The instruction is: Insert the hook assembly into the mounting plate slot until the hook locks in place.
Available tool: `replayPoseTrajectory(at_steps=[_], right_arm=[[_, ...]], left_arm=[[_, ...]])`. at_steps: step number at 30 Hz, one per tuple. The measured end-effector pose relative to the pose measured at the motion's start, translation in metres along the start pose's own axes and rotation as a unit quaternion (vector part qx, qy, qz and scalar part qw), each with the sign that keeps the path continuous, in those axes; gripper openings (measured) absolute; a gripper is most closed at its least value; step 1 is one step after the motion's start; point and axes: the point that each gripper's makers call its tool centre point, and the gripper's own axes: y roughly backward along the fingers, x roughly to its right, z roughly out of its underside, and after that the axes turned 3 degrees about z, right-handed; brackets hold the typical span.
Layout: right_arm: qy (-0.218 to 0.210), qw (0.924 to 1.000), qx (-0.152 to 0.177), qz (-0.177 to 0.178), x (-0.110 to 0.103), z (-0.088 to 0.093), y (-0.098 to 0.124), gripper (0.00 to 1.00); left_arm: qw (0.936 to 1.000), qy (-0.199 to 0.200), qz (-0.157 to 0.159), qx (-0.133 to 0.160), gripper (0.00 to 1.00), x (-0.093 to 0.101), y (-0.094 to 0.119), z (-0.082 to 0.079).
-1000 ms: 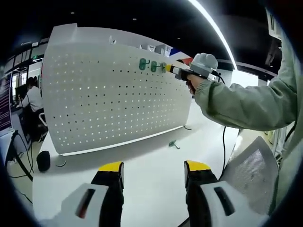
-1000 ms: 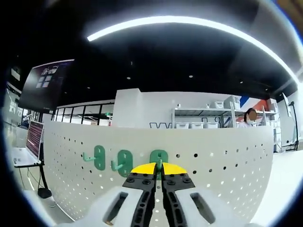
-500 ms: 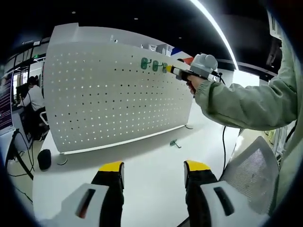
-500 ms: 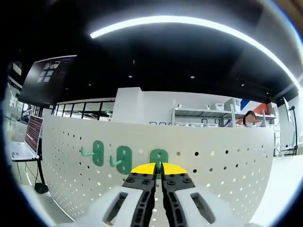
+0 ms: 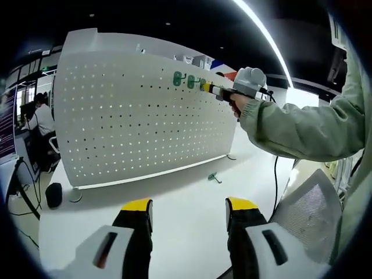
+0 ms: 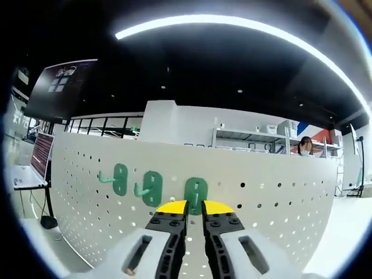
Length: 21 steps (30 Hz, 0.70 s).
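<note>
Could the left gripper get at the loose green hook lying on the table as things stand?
Probably yes. The left gripper is open above the white table, and the loose green hook lies ahead with bare tabletop between them.

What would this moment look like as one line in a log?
right gripper: at third green hook on pegboard, jaws slightly apart | left gripper: open over table | spare hook: on table

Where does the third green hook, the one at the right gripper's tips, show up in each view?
Left gripper view: the third green hook sits high on the white pegboard, at the right gripper tips.
Right gripper view: low centre, just above that view's own yellow tips.
Shared landmark: the two other green hooks beside it.
</note>
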Motion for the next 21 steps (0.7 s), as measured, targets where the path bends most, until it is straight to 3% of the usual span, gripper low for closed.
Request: replayPoseTrajectory(at_steps=[7,21], right_arm=[[0.000,0.9999,-0.009,0.005,0.001,-0.001,0.008,0.16],[-0.010,0.9999,-0.004,-0.009,-0.002,-0.024,0.034,0.23]], left_arm=[[1.0000,0.000,-0.001,0.003,0.52,0.002,0.003,0.000],[0.9999,-0.008,0.005,0.013,0.52,0.012,0.006,-0.007]])
